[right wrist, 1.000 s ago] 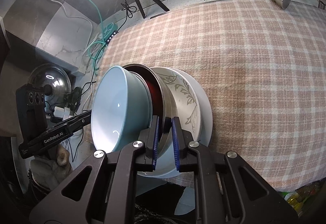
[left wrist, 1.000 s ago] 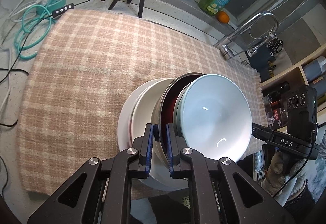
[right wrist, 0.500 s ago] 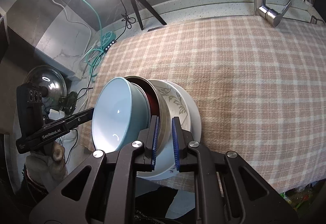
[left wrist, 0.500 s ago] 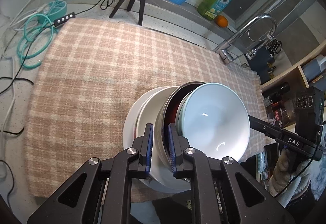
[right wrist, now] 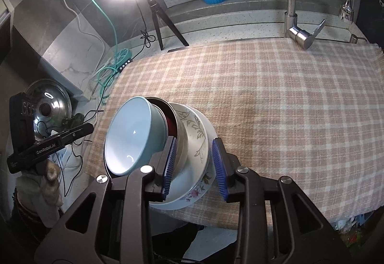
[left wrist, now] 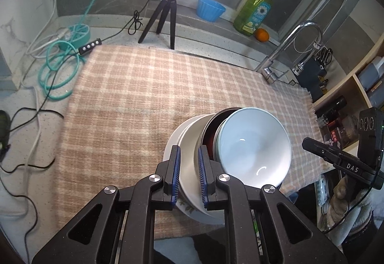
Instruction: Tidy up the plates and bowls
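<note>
1. Cloth point(left wrist: 124, 105): plaid, covering the counter; the landmark for what follows. The stack sits at its near edge, so a nudge towards the viewer could tip it off.
2. Plate point(right wrist: 192, 196): floral, widest piece, lowest in the stack, partly overhanging the cloth's near edge.
3. Blue bowl point(right wrist: 130, 136): topmost, leaning off-centre towards the cloth's edge; likely to slide first if the stack is jolted.
4. Metal bowl point(right wrist: 181, 129): nested between blue bowl and plate.
5. Right gripper point(right wrist: 193, 165): jaws opening, fairly wide, straddling the stack's rims without pressing; a pad could snag a rim.
6. Left gripper point(left wrist: 188, 174): jaws narrow but opening, rim between them.
</note>
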{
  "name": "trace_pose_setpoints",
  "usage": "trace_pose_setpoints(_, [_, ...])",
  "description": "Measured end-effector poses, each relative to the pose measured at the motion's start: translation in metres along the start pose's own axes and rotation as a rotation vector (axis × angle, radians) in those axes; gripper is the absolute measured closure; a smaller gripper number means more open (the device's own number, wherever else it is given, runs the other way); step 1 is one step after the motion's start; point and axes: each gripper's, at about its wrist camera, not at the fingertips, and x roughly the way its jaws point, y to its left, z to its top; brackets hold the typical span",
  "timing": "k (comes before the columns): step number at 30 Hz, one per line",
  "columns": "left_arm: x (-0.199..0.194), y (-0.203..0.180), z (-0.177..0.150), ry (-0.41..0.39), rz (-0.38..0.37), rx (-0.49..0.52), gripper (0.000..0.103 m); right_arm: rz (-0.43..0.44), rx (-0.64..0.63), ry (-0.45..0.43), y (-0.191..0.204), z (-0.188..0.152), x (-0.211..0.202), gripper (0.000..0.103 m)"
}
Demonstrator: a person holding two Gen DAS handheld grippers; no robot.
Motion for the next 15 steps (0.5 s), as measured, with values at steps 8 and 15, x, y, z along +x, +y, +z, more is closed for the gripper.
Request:
trace_pose_setpoints(8, [-0.021,-0.013,-0.01,-0.048,0.038,0.038,0.068,-0.044,-0.036,-0.07,0.008,-0.011,-0.022,0.044])
trace_pose_setpoints(15, [-0.035,-0.031,-0.021,-0.078,0.082,0.085,0.052,-0.083,-0.096,-0.118,0.021,-0.02,-0.036,0.032])
